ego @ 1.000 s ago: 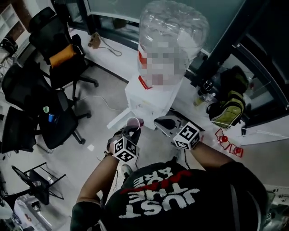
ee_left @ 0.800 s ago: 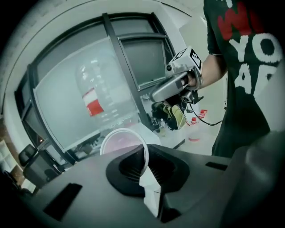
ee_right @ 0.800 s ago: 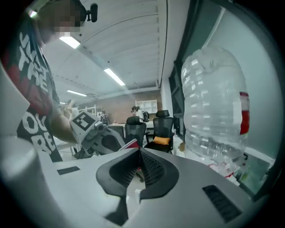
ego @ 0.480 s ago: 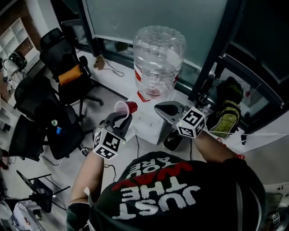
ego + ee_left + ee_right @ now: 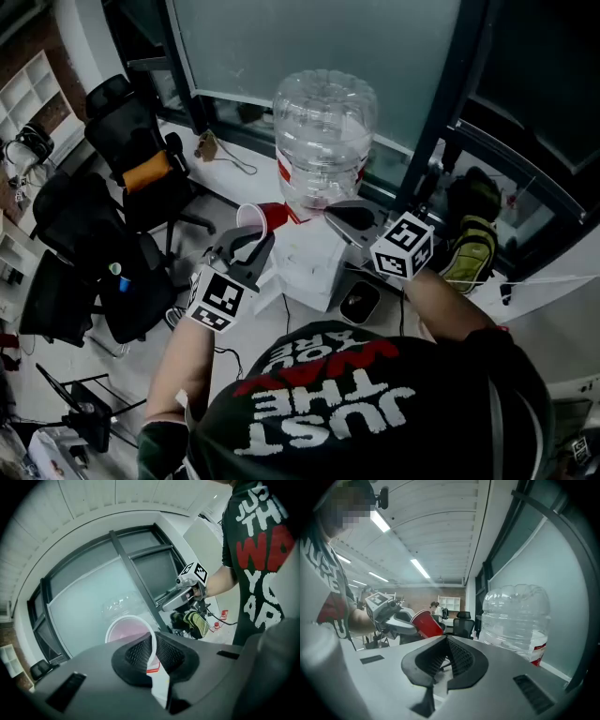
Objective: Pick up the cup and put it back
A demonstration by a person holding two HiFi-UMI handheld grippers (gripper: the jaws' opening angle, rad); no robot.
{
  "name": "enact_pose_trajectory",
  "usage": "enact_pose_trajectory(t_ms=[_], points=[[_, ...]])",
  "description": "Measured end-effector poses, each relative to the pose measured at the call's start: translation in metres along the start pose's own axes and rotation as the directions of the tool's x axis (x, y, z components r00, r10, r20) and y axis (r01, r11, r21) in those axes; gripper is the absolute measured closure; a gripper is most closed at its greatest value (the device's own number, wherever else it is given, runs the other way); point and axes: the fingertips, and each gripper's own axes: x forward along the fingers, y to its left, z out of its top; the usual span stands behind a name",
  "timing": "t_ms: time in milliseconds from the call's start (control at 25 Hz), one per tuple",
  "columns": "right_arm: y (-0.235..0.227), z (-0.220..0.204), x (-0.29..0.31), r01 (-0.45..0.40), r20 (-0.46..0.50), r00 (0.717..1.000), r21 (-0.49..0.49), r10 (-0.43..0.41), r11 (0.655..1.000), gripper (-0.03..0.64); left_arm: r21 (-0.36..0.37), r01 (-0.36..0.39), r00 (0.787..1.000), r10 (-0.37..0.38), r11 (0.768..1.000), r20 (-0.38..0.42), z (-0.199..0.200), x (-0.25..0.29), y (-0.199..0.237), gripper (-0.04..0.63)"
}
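A red cup (image 5: pixel 263 217) with a white inside lies tilted on its side in the air, its mouth toward me. My left gripper (image 5: pixel 251 240) is shut on its rim; in the left gripper view the thin white rim (image 5: pixel 151 645) runs down between the two black pads. The cup (image 5: pixel 427 623) also shows in the right gripper view, left of centre, held beside the big clear water bottle (image 5: pixel 323 136). My right gripper (image 5: pixel 339 216) hovers to the cup's right, in front of the bottle, shut with nothing between its pads.
The bottle stands on a white dispenser (image 5: pixel 307 262) against the glass wall. Black office chairs (image 5: pixel 127 164) stand on the left, one with an orange cushion. A yellow-green bag (image 5: pixel 472 239) lies on the right, and a dark rounded thing (image 5: pixel 357 302) sits on the floor below the dispenser.
Both grippers have risen. The cup went up with the left gripper, from low in front of the dispenser to about the level of the bottle's base.
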Motion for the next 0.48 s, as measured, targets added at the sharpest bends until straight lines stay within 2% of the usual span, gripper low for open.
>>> enact_pose_trajectory(t_ms=[480], points=[[0.007,-0.006,-0.009,0.006,-0.013,1.0,0.004,-0.006,1.0,0.583,0.003,0.008,1.0,-0.008,1.0,-0.001,-0.004,0.001,-0.014,0.572]])
